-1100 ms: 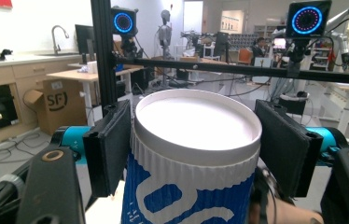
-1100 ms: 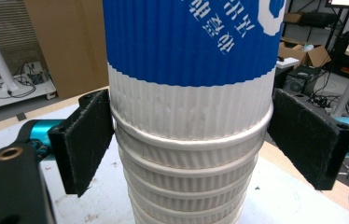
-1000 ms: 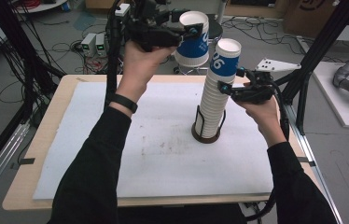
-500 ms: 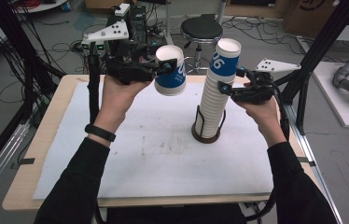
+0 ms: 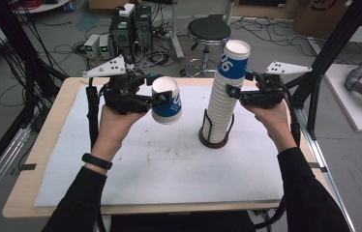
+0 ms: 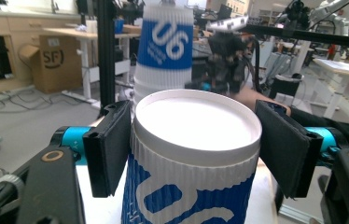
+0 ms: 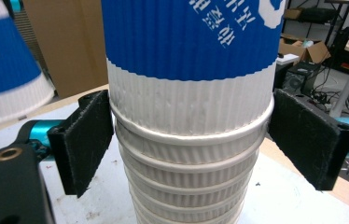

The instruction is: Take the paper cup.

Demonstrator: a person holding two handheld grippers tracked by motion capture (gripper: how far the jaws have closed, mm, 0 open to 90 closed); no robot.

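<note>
A tall stack of upturned blue-and-white ribbed paper cups (image 5: 218, 121) stands in a black wire holder (image 5: 213, 141) on the white mat. My right gripper (image 5: 238, 86) is around the stack just below its top cup, and both pads press its sides (image 7: 191, 140). My left gripper (image 5: 156, 89) is shut on a single upturned cup (image 5: 167, 109), held in the air left of the stack and lower than its top. In the left gripper view the pads clamp this cup (image 6: 191, 186) just under its white base, with the stack (image 6: 163, 42) behind it.
The white mat (image 5: 159, 164) covers a wooden table (image 5: 38, 159). Beyond the far edge are a black stool (image 5: 209, 31), computer boxes (image 5: 130, 24) and cables on the floor. Black frame posts (image 5: 324, 53) rise at the right.
My left gripper has carried the single cup down and to the left, away from the top of the stack. The right gripper and the stack have stayed where they were.
</note>
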